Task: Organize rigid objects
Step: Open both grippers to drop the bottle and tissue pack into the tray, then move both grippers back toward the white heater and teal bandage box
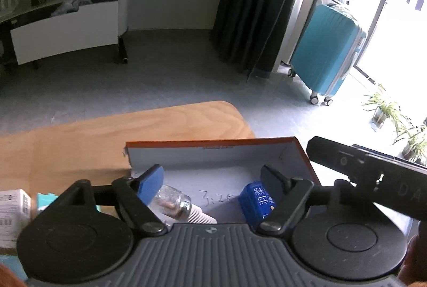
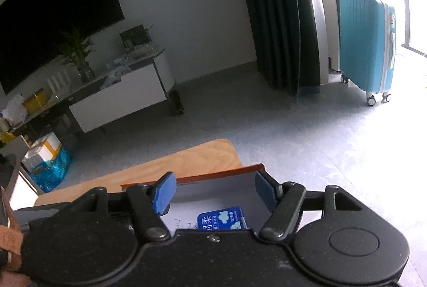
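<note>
The wooden desk (image 1: pixel 80 143) carries an open cardboard box (image 1: pixel 301 153) with an orange rim and a pale grey inside, set near the desk's far right corner. Both my grippers hang over that box. My left gripper (image 1: pixel 213 180) has its jaws spread wide with nothing between them. My right gripper (image 2: pixel 214 192) is the same, jaws wide and holding nothing; in the left view its dark body (image 1: pixel 373 172) shows just to the right of the box.

Inside the box, on its floor, lies a clear glass bulb (image 1: pixel 173 200) with a white base, on its side toward the left, partly hidden behind my left finger. To the right of it lies a small blue packet (image 1: pixel 257 200) with white lettering, also seen below my right jaws (image 2: pixel 221 219). Between the two, handwritten digits mark the box floor.

On the desk left of the box sits a white carton (image 1: pixel 13 212), next to something teal that I cannot make out.
</note>
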